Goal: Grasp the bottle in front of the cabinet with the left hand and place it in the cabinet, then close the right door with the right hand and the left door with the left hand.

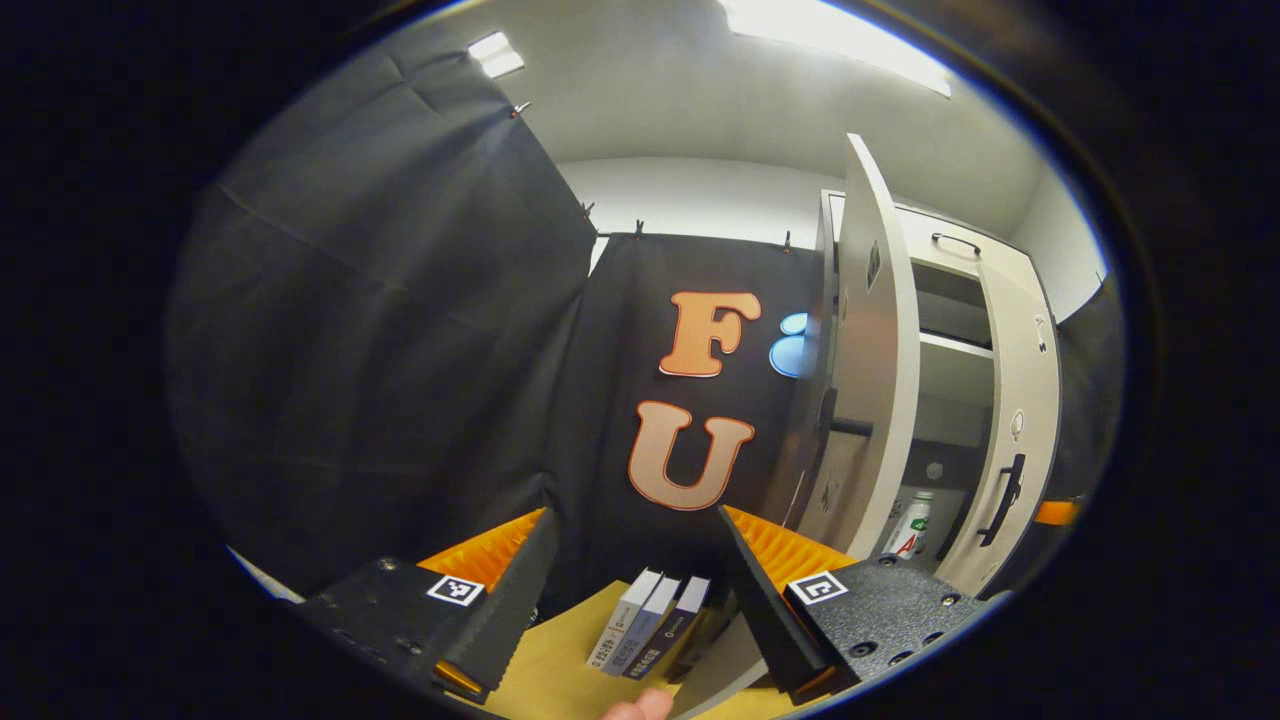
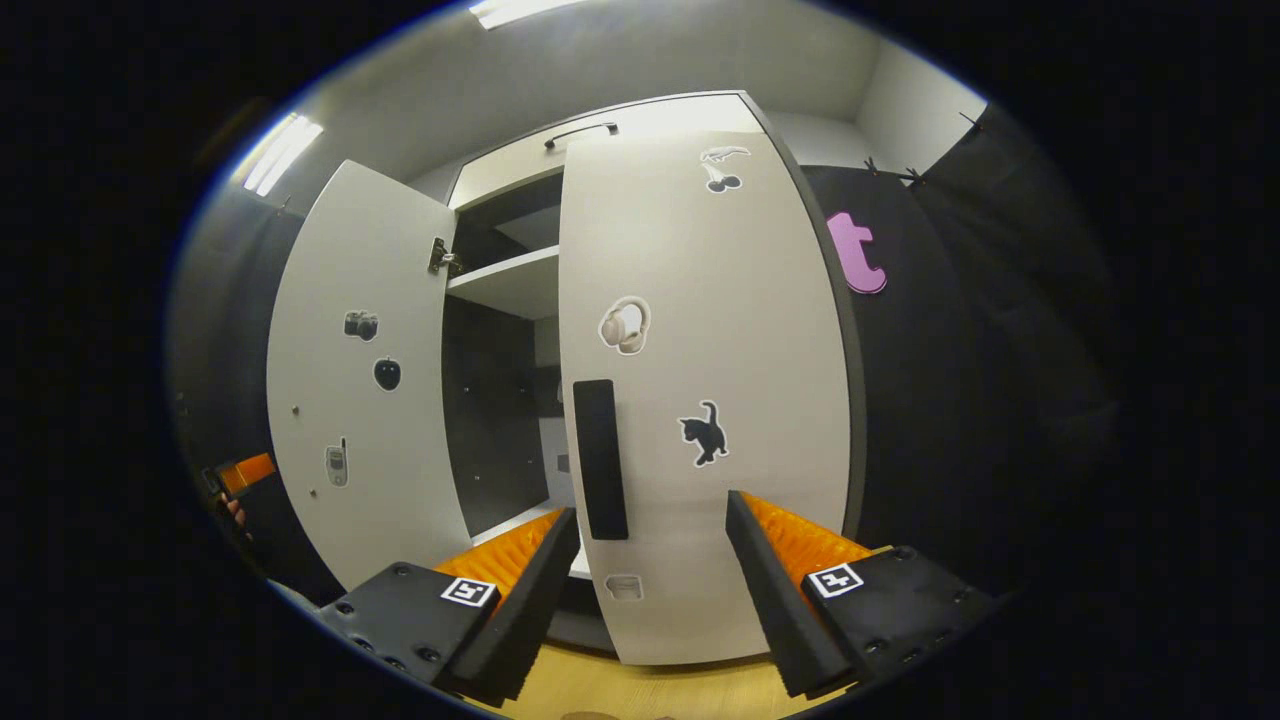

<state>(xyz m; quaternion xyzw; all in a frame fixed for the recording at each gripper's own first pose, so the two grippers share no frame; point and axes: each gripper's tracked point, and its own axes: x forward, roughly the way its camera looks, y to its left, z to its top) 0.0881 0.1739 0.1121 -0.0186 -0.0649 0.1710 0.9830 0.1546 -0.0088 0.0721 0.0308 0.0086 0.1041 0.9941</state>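
Straight before my right gripper [image 2: 650, 560], jaws apart and empty: right white cabinet door [image 2: 700, 400], half shut, black vertical handle [image 2: 600, 458] just ahead. White bottle [image 1: 910, 527] stands inside cabinet. My left gripper [image 1: 635, 560] empty, jaws apart, left white door [image 1: 865, 360] to its right.

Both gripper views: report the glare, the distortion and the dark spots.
Left gripper view: ceiling light blows out to white; left door bows from fisheye. Right gripper view: right door bulges likewise, cabinet interior lies in shadow, nothing blurred.
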